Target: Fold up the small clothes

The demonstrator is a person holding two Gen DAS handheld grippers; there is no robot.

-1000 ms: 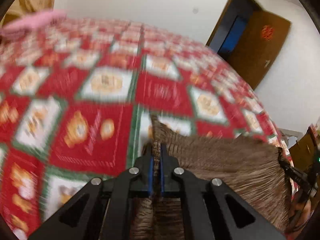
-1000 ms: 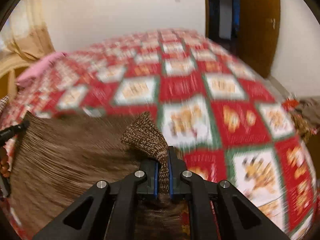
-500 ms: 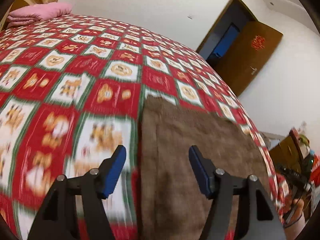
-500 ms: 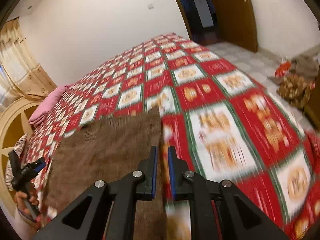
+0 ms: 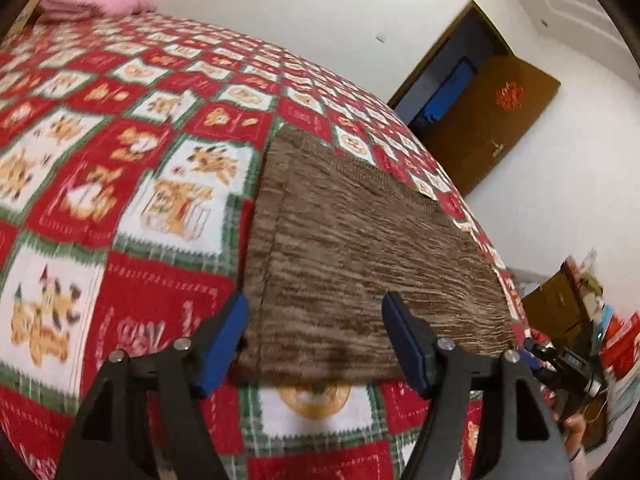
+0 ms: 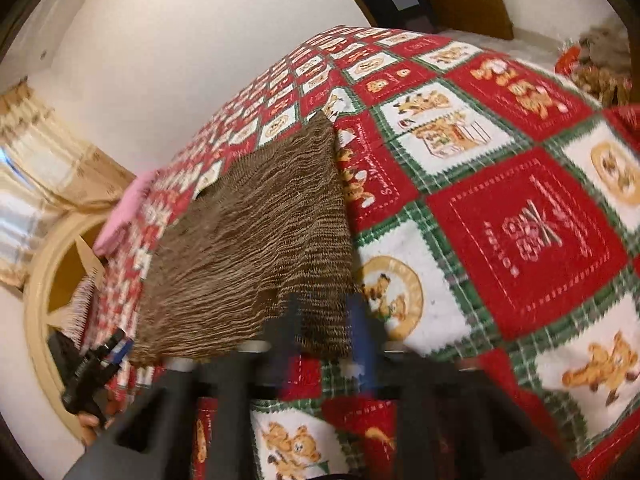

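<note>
A brown knit garment (image 5: 360, 264) lies flat on the red patchwork bedspread (image 5: 120, 152), pink pillow (image 5: 96, 2) beyond.

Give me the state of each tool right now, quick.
Left tool: opening, jaws wide, holding nothing; brown knit lies flat beyond it.
Right tool: blurred, opening, knit's corner between the jaws, not gripped.

Each camera rides on its gripper, tilted down at the bed (image 5: 120, 184) from close by; both views share the cloth (image 5: 352, 264) just ahead and the far door (image 5: 492, 120)
</note>
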